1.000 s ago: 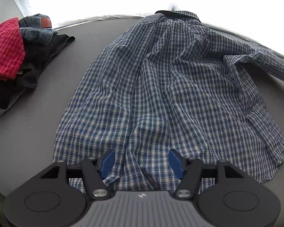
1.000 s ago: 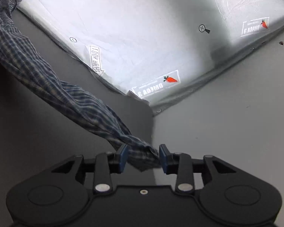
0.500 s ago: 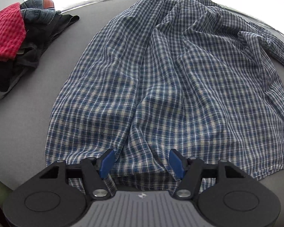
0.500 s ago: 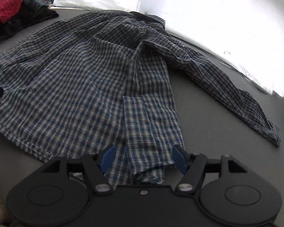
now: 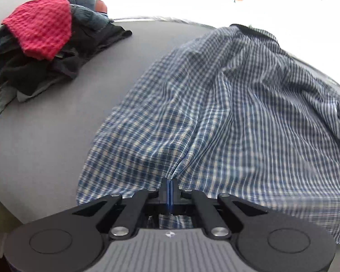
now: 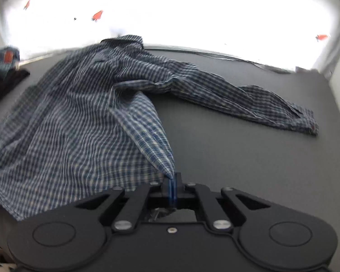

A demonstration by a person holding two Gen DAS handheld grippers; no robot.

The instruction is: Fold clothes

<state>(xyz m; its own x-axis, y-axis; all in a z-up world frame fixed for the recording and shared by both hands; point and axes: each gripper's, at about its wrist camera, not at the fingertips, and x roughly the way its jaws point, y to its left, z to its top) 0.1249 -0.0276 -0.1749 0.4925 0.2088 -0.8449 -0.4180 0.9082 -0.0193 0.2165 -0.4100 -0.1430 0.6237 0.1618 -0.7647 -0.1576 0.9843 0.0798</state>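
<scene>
Now both grippers, left (image 5: 169, 187) and right (image 6: 172, 187), are pinching the shirt (image 5: 238, 113) hem, seemingly fully closed.

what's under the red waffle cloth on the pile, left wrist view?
The red waffle cloth tops a heap: blue jeans behind and under it, black garments below, a grey piece at the bottom edge. Whatever lies directly beneath the cloth is covered.
</scene>
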